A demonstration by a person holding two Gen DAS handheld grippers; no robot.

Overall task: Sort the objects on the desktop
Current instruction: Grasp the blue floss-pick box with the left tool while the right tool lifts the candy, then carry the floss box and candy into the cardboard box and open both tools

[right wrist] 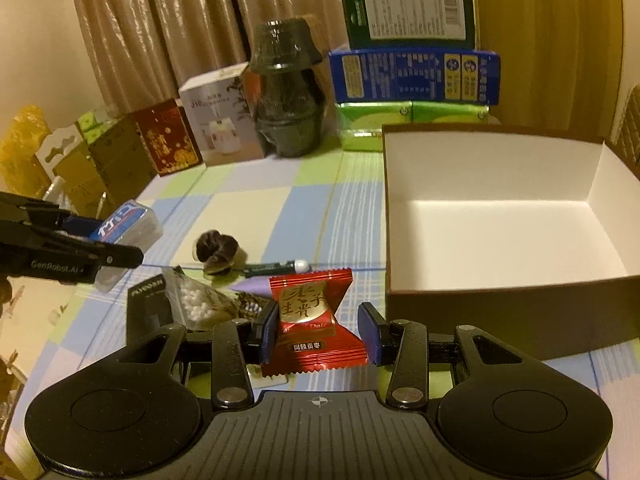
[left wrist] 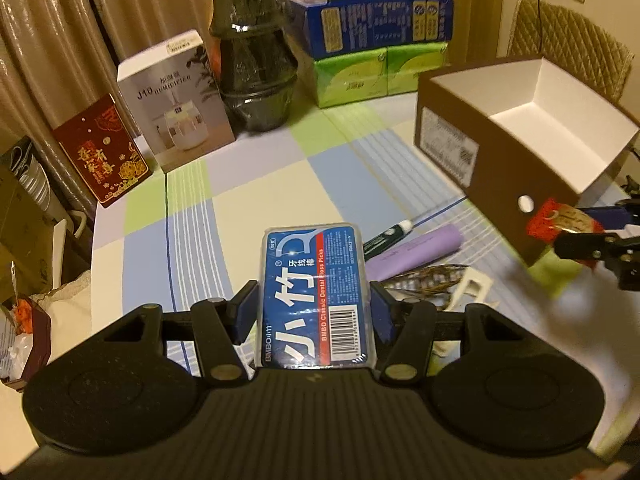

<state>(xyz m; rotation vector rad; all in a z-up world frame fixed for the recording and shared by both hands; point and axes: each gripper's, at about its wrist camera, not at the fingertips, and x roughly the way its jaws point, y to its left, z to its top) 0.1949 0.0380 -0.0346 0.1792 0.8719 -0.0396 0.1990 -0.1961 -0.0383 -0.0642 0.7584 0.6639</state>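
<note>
My left gripper (left wrist: 314, 314) is shut on a blue floss-pick box (left wrist: 316, 292) and holds it above the checked tablecloth; it also shows in the right wrist view (right wrist: 128, 220). My right gripper (right wrist: 318, 330) is shut on a red candy packet (right wrist: 316, 320), held just left of the open brown cardboard box (right wrist: 500, 300). The packet and right gripper show at the right edge of the left wrist view (left wrist: 560, 222), beside the box (left wrist: 480, 168). The box's white inside looks empty.
On the cloth lie a purple tube (left wrist: 416, 252), a pen (left wrist: 390, 234), a hair clip (left wrist: 428, 282), a dark scrunchie (right wrist: 216, 252), a bag of white beads (right wrist: 196, 304) and a black packet (right wrist: 146, 308). Cartons and a dark jar (right wrist: 286, 116) line the back.
</note>
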